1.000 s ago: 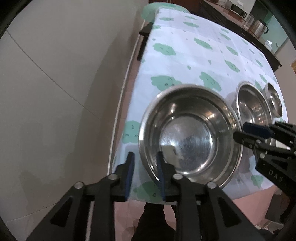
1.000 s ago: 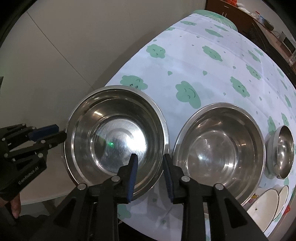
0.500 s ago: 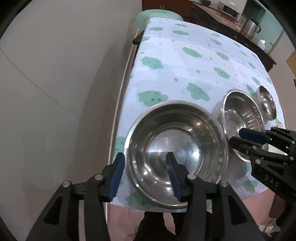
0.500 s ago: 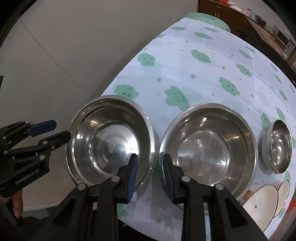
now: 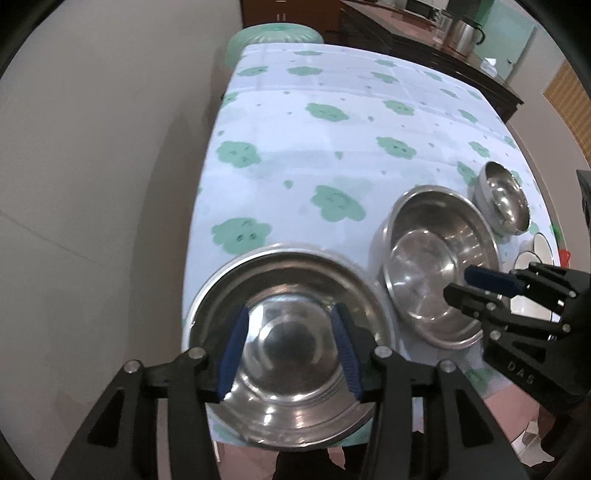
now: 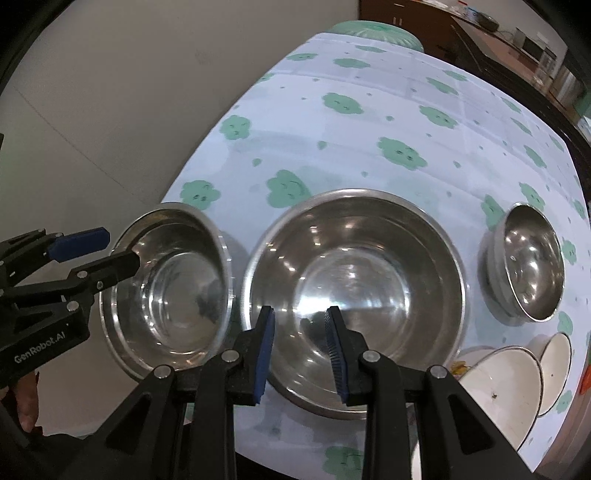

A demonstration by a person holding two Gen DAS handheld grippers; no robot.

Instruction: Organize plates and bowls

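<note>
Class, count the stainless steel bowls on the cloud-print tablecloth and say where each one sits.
3: a large bowl at the table's left corner, the biggest bowl in the middle, a small bowl to the right. Others may lie outside the frame.

home dining room; table (image 5: 332,122) under cloud-print cloth upper centre; dark wood sideboard (image 5: 424,48) top right carrying steel kettle (image 5: 461,35); steel bowls (image 6: 354,295) and plates (image 6: 506,380) lower right

White plates (image 6: 506,384) cut off at frame edge, count of stack unclear
</note>
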